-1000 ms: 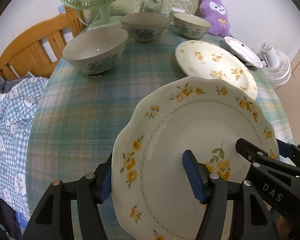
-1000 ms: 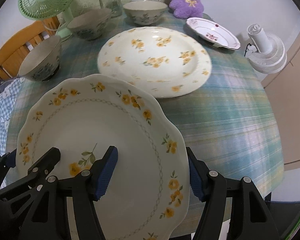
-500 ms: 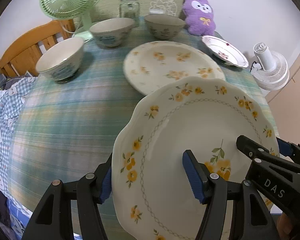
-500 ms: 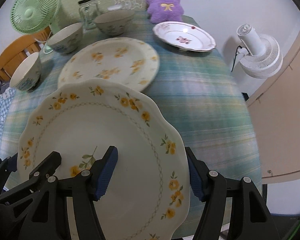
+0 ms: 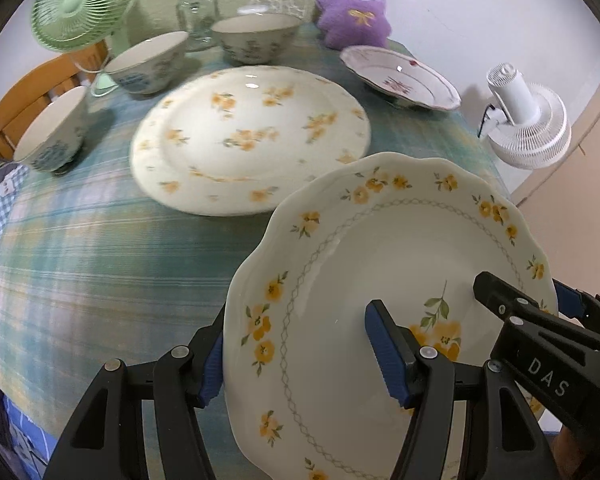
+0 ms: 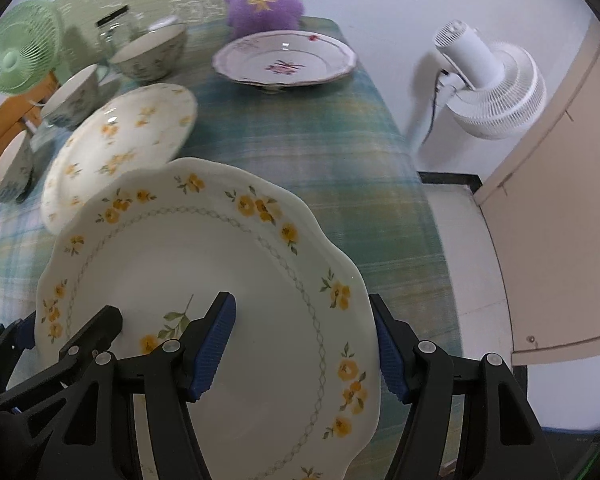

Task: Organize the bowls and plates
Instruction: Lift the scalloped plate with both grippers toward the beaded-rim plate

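The left gripper (image 5: 300, 356) points steeply down, one blue pad under the plate (image 5: 380, 280) rim, the other on top, clamping it. The right gripper (image 6: 306, 344) points down likewise, gripping the plate's opposite edge, and reaches into the left view.

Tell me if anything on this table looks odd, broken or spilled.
Nothing looks broken or spilled. The bowls stand upright, and the flowered plate and red-patterned plate lie flat on the tablecloth. Only the scalloped plate is off the table, tilted between both grippers' fingers.
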Demonstrator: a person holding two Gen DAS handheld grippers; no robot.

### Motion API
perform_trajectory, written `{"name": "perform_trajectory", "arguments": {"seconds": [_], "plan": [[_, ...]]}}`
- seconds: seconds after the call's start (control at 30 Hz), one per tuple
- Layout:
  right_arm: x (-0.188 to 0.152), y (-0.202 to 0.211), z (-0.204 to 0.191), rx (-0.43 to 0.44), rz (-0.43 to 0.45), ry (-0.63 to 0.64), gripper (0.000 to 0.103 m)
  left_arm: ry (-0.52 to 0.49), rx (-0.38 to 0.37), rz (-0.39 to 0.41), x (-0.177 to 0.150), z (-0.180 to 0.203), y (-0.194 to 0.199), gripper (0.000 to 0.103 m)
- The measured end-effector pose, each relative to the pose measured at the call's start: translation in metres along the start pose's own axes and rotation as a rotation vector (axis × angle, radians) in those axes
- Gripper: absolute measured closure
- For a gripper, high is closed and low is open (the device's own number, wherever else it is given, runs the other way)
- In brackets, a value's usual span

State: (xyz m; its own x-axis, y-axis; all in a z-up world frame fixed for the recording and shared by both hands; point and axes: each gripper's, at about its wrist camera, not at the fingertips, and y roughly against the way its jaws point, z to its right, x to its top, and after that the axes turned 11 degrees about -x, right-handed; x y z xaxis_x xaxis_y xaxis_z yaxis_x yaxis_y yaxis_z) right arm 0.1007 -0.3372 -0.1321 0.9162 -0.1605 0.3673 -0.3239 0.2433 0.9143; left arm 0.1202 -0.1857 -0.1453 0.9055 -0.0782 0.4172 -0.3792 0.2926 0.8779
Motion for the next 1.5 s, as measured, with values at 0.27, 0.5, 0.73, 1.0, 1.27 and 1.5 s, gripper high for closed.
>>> {"name": "perform_trajectory", "arguments": {"seconds": [0.27,0.5,0.73,1.0,1.27,1.5], "plan": [[0.002,-0.024,0.012,0.01,-0.027,-0.022,0.034,-0.001,0.012,-0.02,0.003,0.01,-0.021,0.038],[0.005,-0.029,0.011,0.018,-0.023,-0.011,0.032,0.018,0.022,-0.011,0.007,0.008,-0.027,0.037],[0.008,-0.023,0.013,0.025,-0.022,-0.018,0.032,0.003,0.031,-0.011,0.009,0.011,-0.018,0.028],[0.019,0.026,0.008,0.026,0.079,-0.036,0.026,-0.02,0.045,0.059,0.022,0.003,0.028,0.018],[0.042,0.058,-0.02,0.053,0.135,-0.087,0.025,-0.052,0.032,0.13,0.051,-0.028,0.061,0.013],[0.063,0.067,-0.056,0.028,0.187,-0.095,0.025,-0.07,0.047,0.156,0.075,-0.061,0.063,0.011]]}}
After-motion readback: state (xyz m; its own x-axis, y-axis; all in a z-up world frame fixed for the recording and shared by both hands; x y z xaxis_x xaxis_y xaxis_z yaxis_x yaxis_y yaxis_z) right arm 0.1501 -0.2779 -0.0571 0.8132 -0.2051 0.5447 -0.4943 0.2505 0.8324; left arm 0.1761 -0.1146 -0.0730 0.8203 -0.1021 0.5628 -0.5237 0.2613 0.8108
